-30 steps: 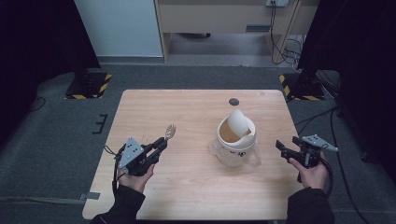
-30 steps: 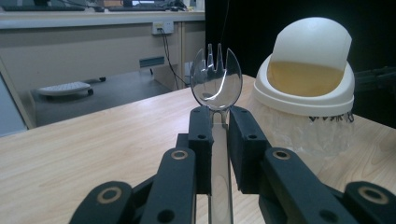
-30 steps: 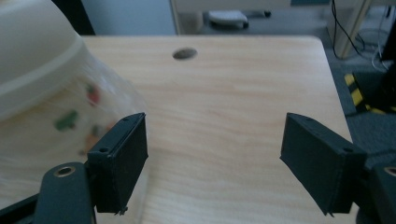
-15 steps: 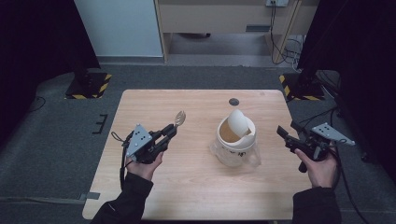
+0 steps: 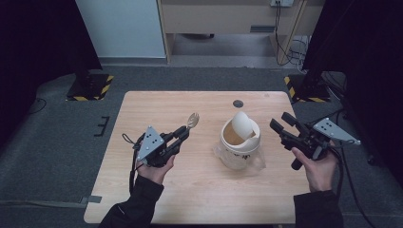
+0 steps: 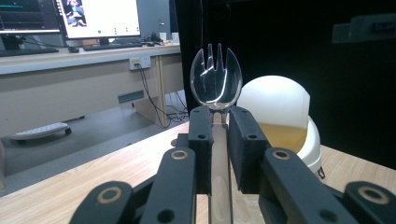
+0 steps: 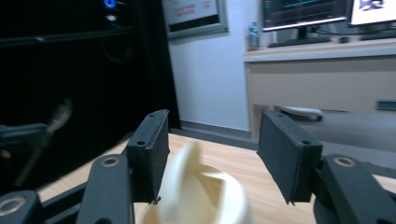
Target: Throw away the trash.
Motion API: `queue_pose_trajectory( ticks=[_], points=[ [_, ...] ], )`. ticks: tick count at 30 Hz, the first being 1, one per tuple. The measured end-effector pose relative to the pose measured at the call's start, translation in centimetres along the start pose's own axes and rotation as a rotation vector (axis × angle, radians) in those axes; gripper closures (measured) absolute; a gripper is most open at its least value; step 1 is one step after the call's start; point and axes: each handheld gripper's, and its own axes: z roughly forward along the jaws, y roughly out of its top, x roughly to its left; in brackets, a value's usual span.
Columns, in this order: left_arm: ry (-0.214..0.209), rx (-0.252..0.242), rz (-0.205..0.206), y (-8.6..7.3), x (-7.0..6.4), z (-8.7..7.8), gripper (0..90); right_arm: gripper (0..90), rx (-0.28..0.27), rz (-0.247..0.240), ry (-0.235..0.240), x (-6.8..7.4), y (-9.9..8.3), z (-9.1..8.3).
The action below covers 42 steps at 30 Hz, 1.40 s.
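Note:
A white tub [image 5: 240,142] with its flip lid raised stands right of the table's middle; brown contents show inside. A thin clear film lies around its base. My left gripper [image 5: 183,134] is held above the table left of the tub, shut on the handle of a clear plastic spork [image 5: 192,119] whose head points toward the far right. In the left gripper view the spork [image 6: 216,79] stands upright between the jaws of the left gripper [image 6: 219,116], with the tub [image 6: 280,121] just behind. My right gripper [image 5: 281,121] is open to the right of the tub, and the right gripper view shows the right gripper [image 7: 215,135] with the tub [image 7: 201,196] low between its jaws.
A small dark round disc [image 5: 238,103] lies on the wooden table [image 5: 157,104] near its far edge. Yellow-and-black stand bases [image 5: 90,85] sit on the floor off both far corners. A desk [image 5: 228,19] stands beyond the table.
My left gripper has risen and moved toward the far right with the spork. My right gripper has lifted and swung toward the tub's right side.

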Motion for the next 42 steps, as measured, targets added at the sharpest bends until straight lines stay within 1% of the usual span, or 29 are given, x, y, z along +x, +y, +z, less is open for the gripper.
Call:
queue_pose_trajectory(
  ticks=[1,2,7,9,12,13,16,21,27,29,34,36,37,38,42],
  points=[
    [-0.001,-0.002,-0.001,0.0,-0.1,0.0,79.7,44.7,-0.003,0.008,0.027,0.9,0.4,0.4],
    [-0.004,-0.003,-0.001,0.0,-0.1,-0.1,79.7,44.7,-0.003,0.008,0.027,0.9,0.4,0.4],
    [-0.016,-0.004,0.001,0.1,-0.5,-0.1,79.7,46.8,-0.009,0.016,0.080,3.0,1.0,1.4],
    [-0.021,-0.006,0.004,0.1,-0.7,-0.1,79.7,47.0,-0.009,0.020,0.093,3.4,1.1,1.6],
    [-0.031,-0.006,0.018,0.2,-1.2,0.0,79.7,47.4,-0.009,0.027,0.128,4.5,1.1,2.4],
    [-0.037,-0.002,0.017,0.2,-1.4,0.1,79.7,47.4,-0.009,0.027,0.128,4.5,1.1,2.4],
    [-0.056,0.005,0.025,0.2,-2.0,0.5,79.7,48.5,0.010,0.033,0.153,5.0,0.9,2.9],
    [-0.078,0.013,0.035,0.1,-3.0,1.3,79.7,49.6,0.041,0.044,0.181,5.6,0.2,3.7],
    [-0.108,0.020,0.035,0.1,-4.1,2.3,79.7,50.4,0.054,0.091,0.221,6.6,-0.7,4.6],
    [-0.116,0.024,0.042,0.2,-4.5,2.6,79.7,50.6,0.057,0.094,0.227,6.7,-0.8,4.7],
    [-0.139,0.026,0.059,0.2,-5.6,3.2,79.7,51.7,0.075,0.120,0.258,7.2,-1.4,5.1],
    [-0.147,0.028,0.063,0.1,-5.9,3.4,79.7,52.6,0.085,0.126,0.266,7.4,-1.6,5.3],
    [-0.150,0.028,0.066,0.1,-6.0,3.5,79.7,53.7,0.100,0.126,0.275,7.6,-1.9,5.5],
    [-0.152,0.027,0.065,0.1,-6.1,3.5,79.7,53.7,0.100,0.126,0.275,7.6,-1.9,5.5],
    [-0.157,0.014,0.073,0.2,-6.5,3.3,79.7,57.3,0.129,0.144,0.292,7.9,-2.5,5.9]
  ],
)
